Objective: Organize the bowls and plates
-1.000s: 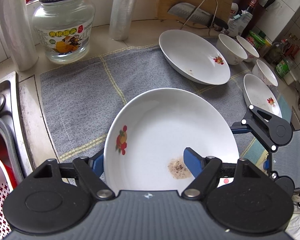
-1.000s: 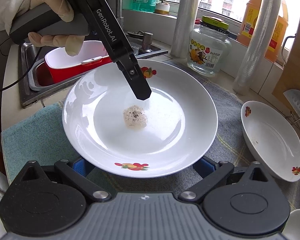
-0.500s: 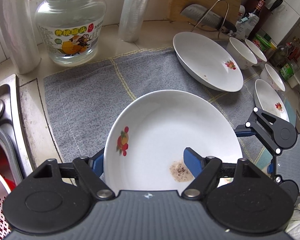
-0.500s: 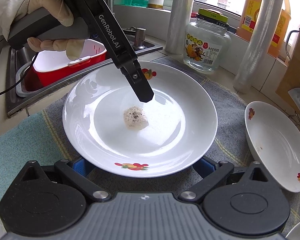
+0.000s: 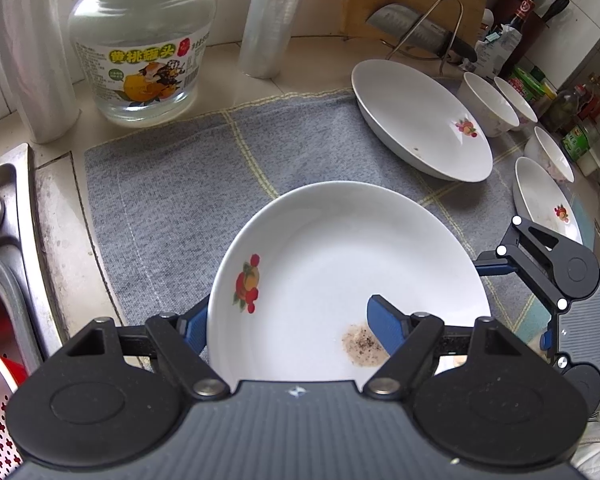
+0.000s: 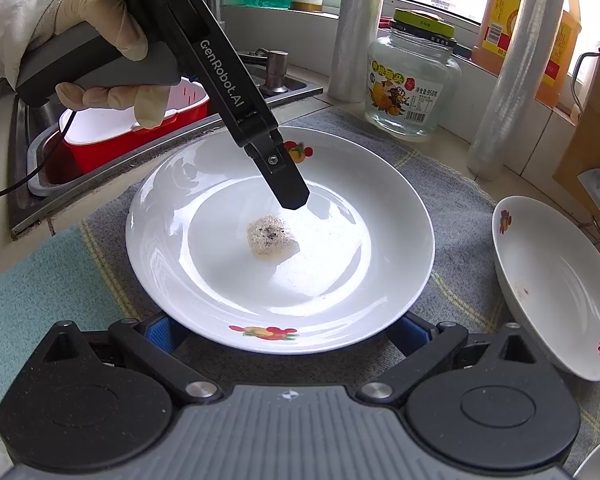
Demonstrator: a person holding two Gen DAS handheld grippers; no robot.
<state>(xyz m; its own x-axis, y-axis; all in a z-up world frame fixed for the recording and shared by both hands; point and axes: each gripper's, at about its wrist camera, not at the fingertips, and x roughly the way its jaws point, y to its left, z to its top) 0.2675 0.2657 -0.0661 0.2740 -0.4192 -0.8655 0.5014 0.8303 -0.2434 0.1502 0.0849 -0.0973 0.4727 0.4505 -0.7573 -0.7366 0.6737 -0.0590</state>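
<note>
Left tongs (image 5: 288, 330) clamped on plate (image 5: 340, 264) rim, one pad under, one inside by food smear (image 5: 362, 346). Right tongs (image 6: 283, 330) gaping, pads apart under near rim, gripping nothing. Plate over grey mat (image 5: 172, 184), middle of worktop (image 5: 228, 56), beside sink (image 6: 36, 184); lifted or resting, cannot tell. Likely mid-transfer. Next: carry level to second plate (image 5: 416, 120) at mat's far corner, nest gently.

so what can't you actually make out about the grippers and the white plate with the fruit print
- Right wrist view: right gripper fingertips lie under the white fruit-print plate, so the grip is unseen.
- Left wrist view: left gripper left finger passes behind the plate rim.
- Both views: the plate's underside, hidden by the plate itself.
</note>
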